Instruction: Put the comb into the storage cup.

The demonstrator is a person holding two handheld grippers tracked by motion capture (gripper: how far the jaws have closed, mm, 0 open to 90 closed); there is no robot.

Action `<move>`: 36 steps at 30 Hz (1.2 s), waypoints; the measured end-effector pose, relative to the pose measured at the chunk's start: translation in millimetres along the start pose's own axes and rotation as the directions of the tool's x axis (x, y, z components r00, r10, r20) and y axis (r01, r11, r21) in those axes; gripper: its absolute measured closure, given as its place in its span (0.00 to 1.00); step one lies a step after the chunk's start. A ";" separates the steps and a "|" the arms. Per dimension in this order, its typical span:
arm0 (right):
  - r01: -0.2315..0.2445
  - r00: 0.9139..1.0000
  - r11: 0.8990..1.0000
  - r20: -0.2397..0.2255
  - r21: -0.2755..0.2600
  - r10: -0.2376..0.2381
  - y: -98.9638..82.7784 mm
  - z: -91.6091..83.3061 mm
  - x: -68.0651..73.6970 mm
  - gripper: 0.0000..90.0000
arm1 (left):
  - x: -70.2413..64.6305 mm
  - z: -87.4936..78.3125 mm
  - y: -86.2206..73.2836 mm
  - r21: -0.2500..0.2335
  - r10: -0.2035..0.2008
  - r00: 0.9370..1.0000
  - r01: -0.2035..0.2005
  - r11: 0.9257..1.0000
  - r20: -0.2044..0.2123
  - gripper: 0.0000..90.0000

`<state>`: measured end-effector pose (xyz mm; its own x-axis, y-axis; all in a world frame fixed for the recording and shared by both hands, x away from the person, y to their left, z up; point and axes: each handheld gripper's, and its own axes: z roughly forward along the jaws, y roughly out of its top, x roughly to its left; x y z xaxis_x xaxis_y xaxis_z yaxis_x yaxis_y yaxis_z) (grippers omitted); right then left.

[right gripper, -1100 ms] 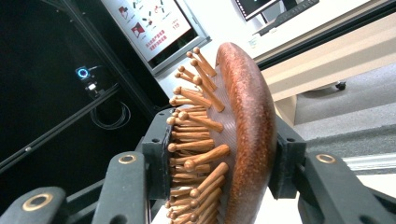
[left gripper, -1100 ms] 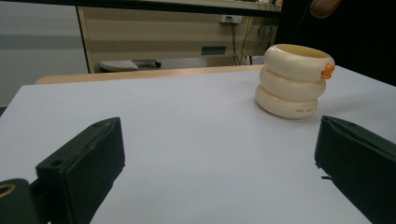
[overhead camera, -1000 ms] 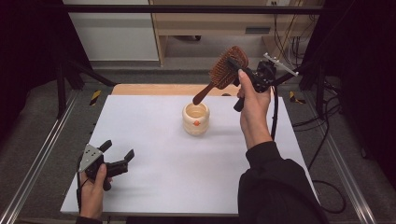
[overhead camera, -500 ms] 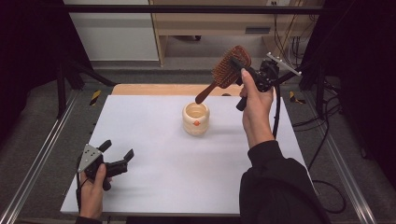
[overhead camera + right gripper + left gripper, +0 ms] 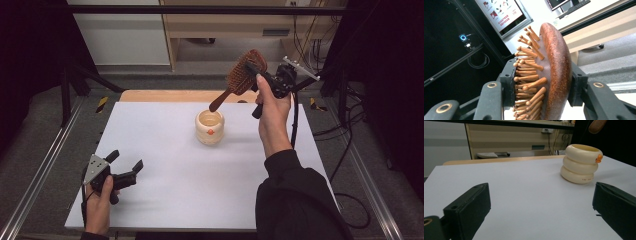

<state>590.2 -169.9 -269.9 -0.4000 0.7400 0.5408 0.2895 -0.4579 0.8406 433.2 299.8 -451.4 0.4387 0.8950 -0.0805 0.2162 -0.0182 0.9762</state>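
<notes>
Fingers [image 5: 509, 85] of right gripper [image 5: 260, 80] clamp hairbrush [image 5: 243, 75] head, handle poised over cup [image 5: 210, 127]; next: lower straight in; left gripper [image 5: 125, 170] open, idle

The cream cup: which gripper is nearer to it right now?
Right. The right gripper holds the hairbrush just above and behind the cream cup; the left gripper rests open near the table's front-left corner.

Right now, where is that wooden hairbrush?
In the high view the hairbrush is up in the air at the table's far right, clamped by the right gripper, its handle slanting down toward the cream ringed cup.
</notes>
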 end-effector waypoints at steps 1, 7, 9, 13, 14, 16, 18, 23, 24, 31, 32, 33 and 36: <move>0.005 1.000 1.000 0.002 0.003 -0.005 -0.4 0.4 -0.3 0.58 | 0.0 0.2 0.0 0.000 -0.001 1.000 0.001 1.000 0.001 0.02; 0.021 1.000 1.000 0.015 0.021 -0.022 -2.8 3.1 -2.5 0.58 | 1.6 -0.3 -0.1 -0.002 -0.007 1.000 0.007 1.000 -0.001 0.02; 0.025 1.000 0.999 0.014 0.020 -0.026 -3.1 3.5 -2.3 0.58 | 1.9 -0.4 0.0 -0.003 -0.009 1.000 0.009 1.000 -0.001 0.02; 0.025 1.000 0.999 0.012 0.029 -0.026 -4.9 4.5 -0.4 0.58 | 1.2 0.1 -0.1 0.000 -0.005 1.000 0.005 1.000 0.000 0.02; 0.035 0.999 0.999 0.014 0.032 -0.035 -5.5 4.8 0.0 0.58 | 0.9 0.2 -0.1 0.000 -0.004 1.000 0.004 1.000 0.000 0.02; 0.031 0.999 0.999 0.011 0.034 -0.031 -6.6 5.7 0.5 0.58 | 0.7 0.1 0.0 0.000 -0.003 1.000 0.003 1.000 0.001 0.02; 0.030 1.000 0.999 0.007 0.038 -0.030 -7.8 6.4 1.8 0.58 | 0.9 0.2 -0.1 0.000 -0.004 1.000 0.004 1.000 0.001 0.02; 0.045 0.999 0.998 0.005 0.044 -0.045 -9.4 8.1 3.6 0.58 | 0.8 0.6 -0.2 0.002 -0.002 1.000 0.002 1.000 0.002 0.02; 0.047 0.999 0.998 0.007 0.047 -0.048 -9.7 8.5 3.6 0.58 | 0.7 0.5 -0.2 0.002 -0.001 1.000 0.001 1.000 0.003 0.02; 0.057 0.998 0.997 0.013 0.059 -0.058 -11.2 10.2 3.2 0.58 | 1.4 1.0 -0.5 0.003 -0.002 1.000 0.002 1.000 0.003 0.02; 0.066 0.998 0.996 0.012 0.059 -0.067 -11.8 10.5 2.9 0.58 | 1.7 1.1 -0.6 0.003 -0.003 1.000 0.003 1.000 0.001 0.02; 0.072 0.997 0.996 0.010 0.061 -0.072 -12.0 10.7 3.0 0.58 | 2.1 1.2 -0.8 0.004 -0.005 1.000 0.005 1.000 -0.001 0.02; 0.075 0.997 0.995 0.012 0.058 -0.076 -11.9 10.7 2.8 0.58 | 2.1 0.7 -0.4 0.001 -0.004 1.000 0.004 1.000 0.000 0.02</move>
<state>594.9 -157.1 -278.8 -0.4104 0.7784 0.4749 0.3090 -0.3713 0.8756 434.6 301.3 -452.1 0.4375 0.8952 -0.0845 0.2189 -0.0148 0.9756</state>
